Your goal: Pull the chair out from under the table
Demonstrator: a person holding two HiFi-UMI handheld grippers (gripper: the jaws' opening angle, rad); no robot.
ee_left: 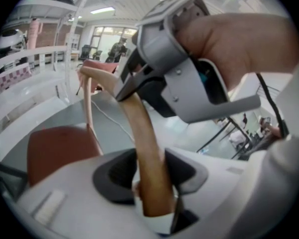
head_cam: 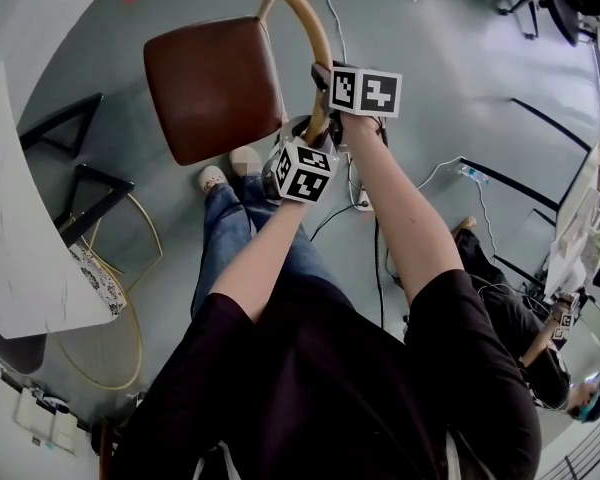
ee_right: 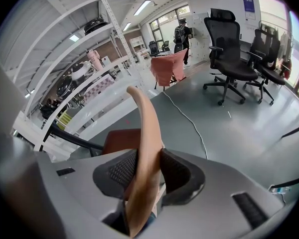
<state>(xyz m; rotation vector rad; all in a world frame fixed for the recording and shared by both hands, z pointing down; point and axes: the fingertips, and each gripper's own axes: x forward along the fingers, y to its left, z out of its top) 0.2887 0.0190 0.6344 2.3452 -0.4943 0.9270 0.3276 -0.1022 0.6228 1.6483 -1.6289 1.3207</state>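
Observation:
The chair has a brown seat (head_cam: pixel 215 88) and a curved light-wood back rail (head_cam: pixel 305 18), and it stands on the grey floor to the right of the white table (head_cam: pixel 20 258). Both grippers hold that rail. My left gripper (head_cam: pixel 313 136) is shut on its lower part, and the wood (ee_left: pixel 149 173) runs up between the pads. My right gripper (head_cam: pixel 323 78) is shut on the rail just above, with the wood (ee_right: pixel 144 168) pressed between its dark pads (ee_right: pixel 177 171). In the left gripper view the right gripper (ee_left: pixel 174 78) clamps the same rail. The seat (ee_right: pixel 122 141) shows beyond the right gripper's jaws.
Black table legs (head_cam: pixel 80 183) stand left of the seat. My legs and shoes (head_cam: pixel 212 178) are right under the chair's near edge. Cables (head_cam: pixel 360 193) cross the floor. Black office chairs (ee_right: pixel 229 59), a pink chair (ee_right: pixel 169 66) and white shelving (ee_right: pixel 89 83) stand farther off. Another person (head_cam: pixel 520 338) is at lower right.

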